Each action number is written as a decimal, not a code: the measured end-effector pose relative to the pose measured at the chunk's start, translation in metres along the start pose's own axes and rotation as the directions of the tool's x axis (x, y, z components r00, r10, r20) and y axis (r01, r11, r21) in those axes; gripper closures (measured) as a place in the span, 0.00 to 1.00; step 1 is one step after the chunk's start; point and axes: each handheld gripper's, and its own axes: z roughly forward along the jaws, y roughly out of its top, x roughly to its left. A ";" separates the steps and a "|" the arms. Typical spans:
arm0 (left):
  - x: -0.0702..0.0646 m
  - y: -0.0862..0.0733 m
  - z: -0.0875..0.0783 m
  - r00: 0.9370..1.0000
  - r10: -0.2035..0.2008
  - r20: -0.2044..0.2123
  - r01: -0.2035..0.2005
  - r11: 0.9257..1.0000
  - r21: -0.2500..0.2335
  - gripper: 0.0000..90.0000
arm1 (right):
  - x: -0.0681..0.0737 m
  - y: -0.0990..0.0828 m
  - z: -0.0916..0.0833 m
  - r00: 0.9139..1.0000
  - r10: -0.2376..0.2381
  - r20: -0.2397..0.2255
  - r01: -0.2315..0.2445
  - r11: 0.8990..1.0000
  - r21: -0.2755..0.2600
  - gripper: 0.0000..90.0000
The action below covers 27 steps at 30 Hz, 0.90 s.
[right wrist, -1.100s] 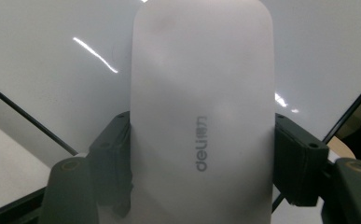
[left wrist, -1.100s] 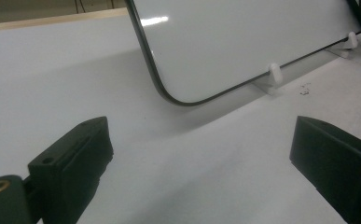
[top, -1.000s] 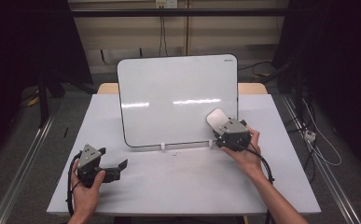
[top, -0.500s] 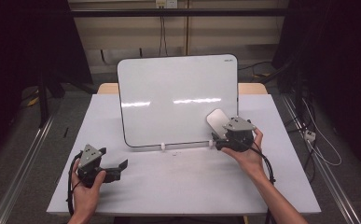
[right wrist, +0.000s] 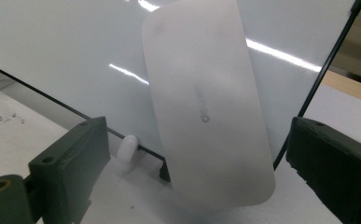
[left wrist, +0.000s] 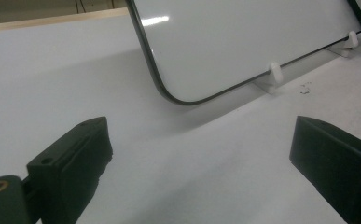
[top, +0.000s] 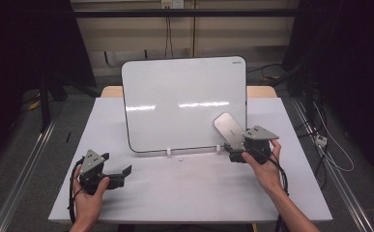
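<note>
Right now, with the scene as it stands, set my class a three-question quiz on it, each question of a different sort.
1. True or false: the right gripper is shut on the eraser.
2. The eraser rests against: A the whiteboard; B a drawer; C the floor.
3. What does the left gripper hold?

Key
1. False: its jaws have just been opening and stand apart, with the eraser between them.
2. A, at its lower right part.
3. Nothing: its jaws are open over the table.

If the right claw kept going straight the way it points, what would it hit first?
Most likely the white eraser resting against the whiteboard; it sits between the open right claw, apparently untouched.
</note>
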 end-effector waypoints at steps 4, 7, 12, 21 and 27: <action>0.000 0.000 -0.001 1.000 0.001 0.000 -0.001 1.000 -0.005 0.06 | -0.001 -0.003 -0.007 1.000 0.021 -0.004 -0.021 1.000 -0.011 0.07; 0.000 0.000 -0.002 1.000 0.000 0.000 0.000 1.000 -0.010 0.06 | -0.001 -0.009 -0.011 1.000 0.022 0.021 -0.022 1.000 0.000 0.08; -0.002 0.000 -0.003 1.000 0.008 0.000 -0.008 1.000 -0.009 0.06 | -0.005 -0.019 -0.018 0.998 0.050 0.046 -0.050 0.999 0.004 0.09; -0.002 0.000 -0.004 1.000 0.007 -0.008 -0.007 1.000 -0.015 0.06 | -0.008 -0.031 -0.028 0.995 0.090 0.049 -0.090 0.996 -0.001 0.09; -0.001 -0.001 -0.005 1.000 0.005 -0.008 -0.005 1.000 -0.017 0.06 | -0.007 -0.038 -0.034 0.993 0.111 0.042 -0.111 0.994 -0.006 0.09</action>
